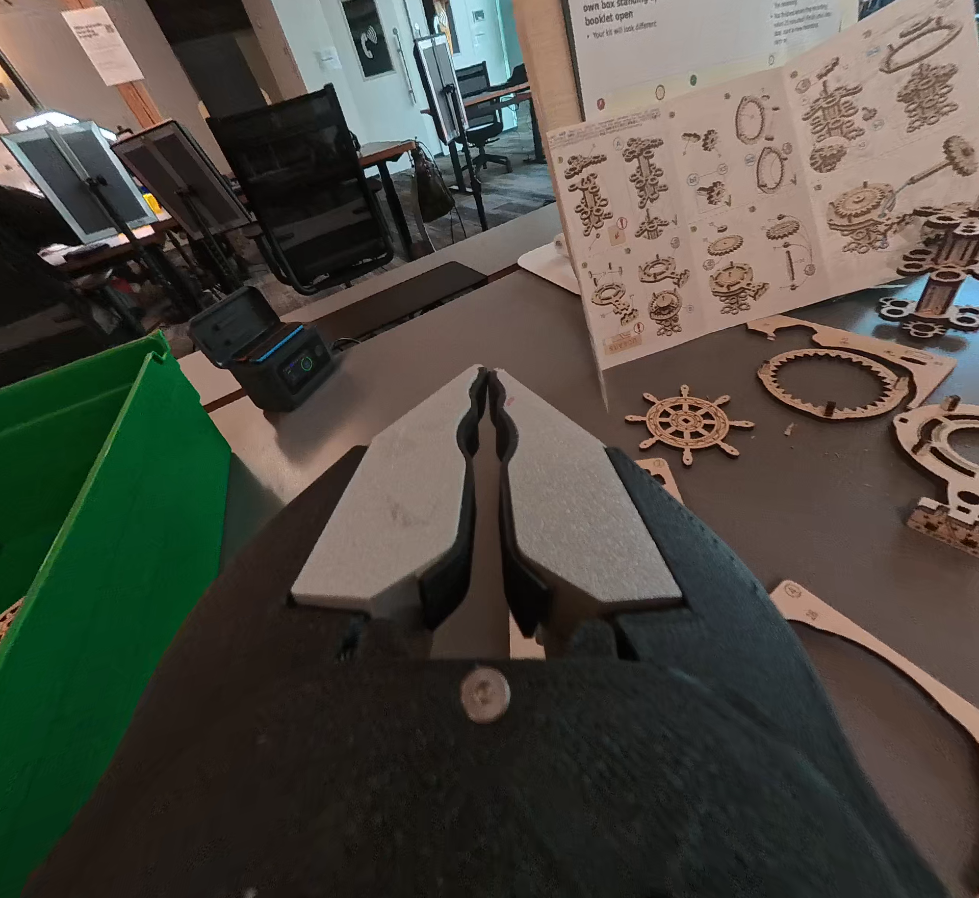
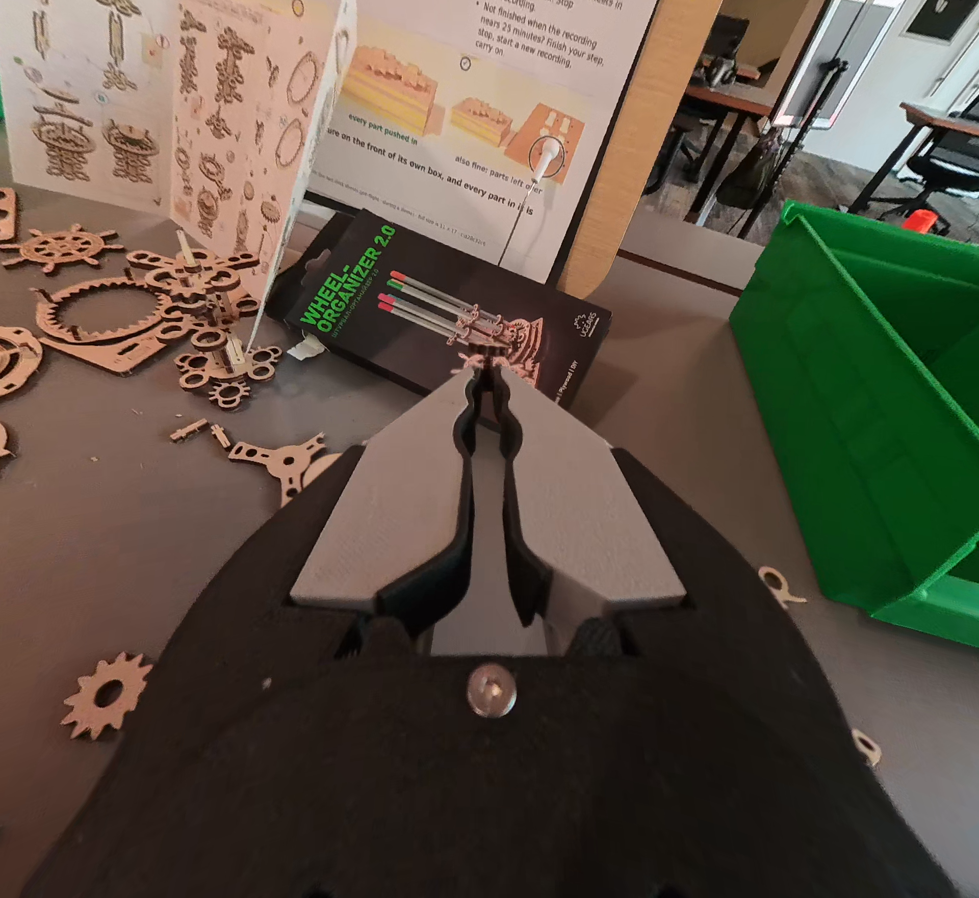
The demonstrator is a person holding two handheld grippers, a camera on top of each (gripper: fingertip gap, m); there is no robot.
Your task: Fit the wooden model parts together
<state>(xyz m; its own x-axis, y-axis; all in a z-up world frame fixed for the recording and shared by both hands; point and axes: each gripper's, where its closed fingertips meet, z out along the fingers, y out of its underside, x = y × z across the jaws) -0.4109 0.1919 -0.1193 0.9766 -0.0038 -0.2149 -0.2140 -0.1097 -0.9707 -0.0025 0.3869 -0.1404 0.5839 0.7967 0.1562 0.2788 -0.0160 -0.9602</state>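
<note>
While both tools sit idle, my left gripper has its jaws pinched together on nothing; right gripper is nearly closed too, and I can't tell if anything is between its tips. Wooden parts lie ahead-right of the left tool: ship's wheel, toothed ring. Tower piece and small gear are left of the right tool. Thin plywood reads as light, stiff and snappable at spokes and teeth, so I'd grip rims or hubs edge-on.

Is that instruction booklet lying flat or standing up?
Standing up: the instruction booklet is unfolded in zigzag panels, its bottom edge resting on the table.
</note>
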